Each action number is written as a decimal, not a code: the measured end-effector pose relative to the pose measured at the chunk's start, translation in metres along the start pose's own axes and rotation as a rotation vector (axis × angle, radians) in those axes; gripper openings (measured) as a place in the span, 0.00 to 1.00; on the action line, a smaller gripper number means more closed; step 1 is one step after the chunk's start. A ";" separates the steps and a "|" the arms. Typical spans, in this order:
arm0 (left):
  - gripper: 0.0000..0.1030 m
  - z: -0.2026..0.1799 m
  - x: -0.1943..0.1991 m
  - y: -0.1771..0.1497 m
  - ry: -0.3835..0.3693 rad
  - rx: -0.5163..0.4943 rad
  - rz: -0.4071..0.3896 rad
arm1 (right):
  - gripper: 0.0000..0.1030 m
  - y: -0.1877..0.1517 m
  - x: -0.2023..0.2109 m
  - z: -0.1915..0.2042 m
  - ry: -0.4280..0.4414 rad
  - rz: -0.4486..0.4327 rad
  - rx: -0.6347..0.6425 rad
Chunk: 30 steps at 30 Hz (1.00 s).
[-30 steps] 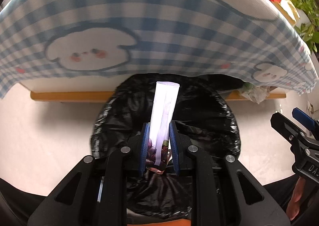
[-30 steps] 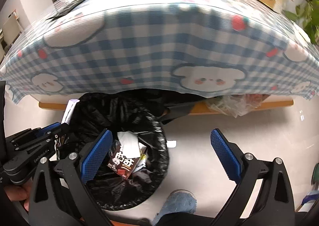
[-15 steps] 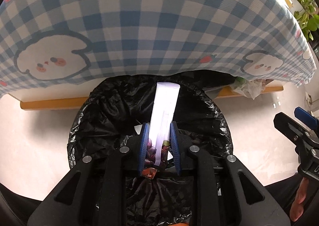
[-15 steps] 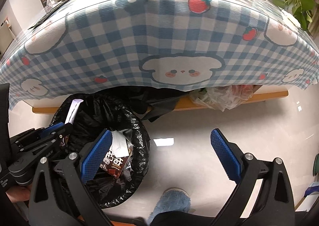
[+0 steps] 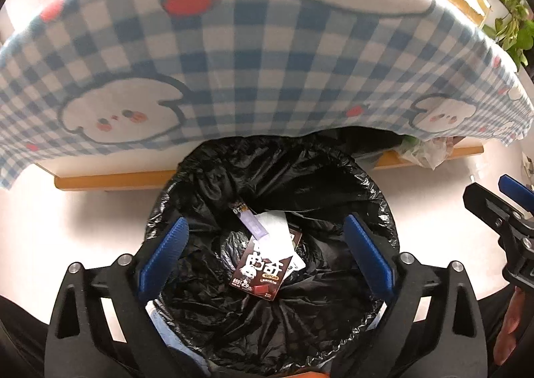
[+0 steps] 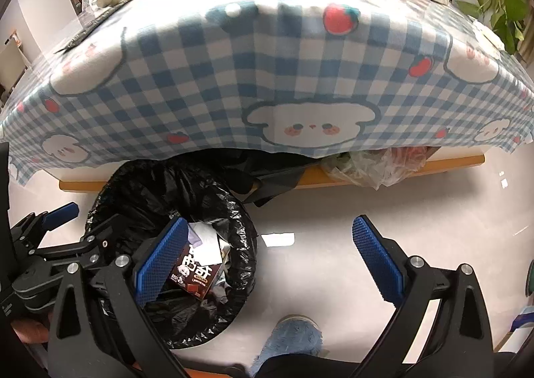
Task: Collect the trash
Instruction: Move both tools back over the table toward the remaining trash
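A bin lined with a black bag (image 5: 300, 177) stands on the floor at the table's edge. My left gripper (image 5: 265, 227) hangs over its mouth, jaws opening wide and nothing between the pads. A long purple-and-white sachet (image 5: 252, 224) lies inside the bin on white paper (image 5: 277, 231) and a brown chocolate box (image 5: 263, 271). In the right wrist view the bin (image 6: 150, 184) sits at the lower left, with the left gripper (image 6: 83, 221) above it. My right gripper (image 6: 270, 226) is open and empty over bare floor beside the bin.
A blue-checked tablecloth (image 5: 233, 60) overhangs the bin's far side, above a wooden rail (image 5: 110, 181). A clear plastic bag (image 6: 367, 167) sits under the table. A white scrap (image 6: 278, 239) lies on the floor; a blue slipper (image 6: 293, 334) is near.
The left gripper was shut on the upright sachet; now its jaws stand wide and the sachet lies in the bin. The right gripper stayed open beside the bin.
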<state>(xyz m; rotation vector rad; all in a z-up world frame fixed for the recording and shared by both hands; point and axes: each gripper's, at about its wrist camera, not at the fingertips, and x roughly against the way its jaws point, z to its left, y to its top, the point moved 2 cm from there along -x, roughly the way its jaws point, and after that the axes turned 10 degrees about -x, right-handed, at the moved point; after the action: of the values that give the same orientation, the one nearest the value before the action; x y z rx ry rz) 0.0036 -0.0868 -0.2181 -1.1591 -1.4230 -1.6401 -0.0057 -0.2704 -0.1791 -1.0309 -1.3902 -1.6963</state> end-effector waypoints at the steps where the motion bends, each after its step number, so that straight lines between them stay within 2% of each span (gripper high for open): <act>1: 0.93 0.001 0.004 0.000 0.004 -0.002 -0.006 | 0.92 0.001 0.002 0.001 0.003 -0.005 0.002; 13: 0.94 0.008 0.049 0.006 0.000 -0.001 -0.052 | 0.92 0.011 0.036 0.010 0.008 -0.074 0.021; 19: 0.94 0.009 0.072 0.013 0.029 -0.002 -0.088 | 0.92 0.019 0.060 0.012 -0.007 -0.131 0.034; 30: 0.94 0.016 0.117 0.033 0.021 0.015 -0.148 | 0.92 0.034 0.097 0.020 0.021 -0.163 0.046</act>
<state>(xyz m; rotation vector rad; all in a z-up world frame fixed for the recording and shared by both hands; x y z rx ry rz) -0.0088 -0.0691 -0.0972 -1.0466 -1.5371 -1.7334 -0.0150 -0.2601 -0.0748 -0.8921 -1.5286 -1.7771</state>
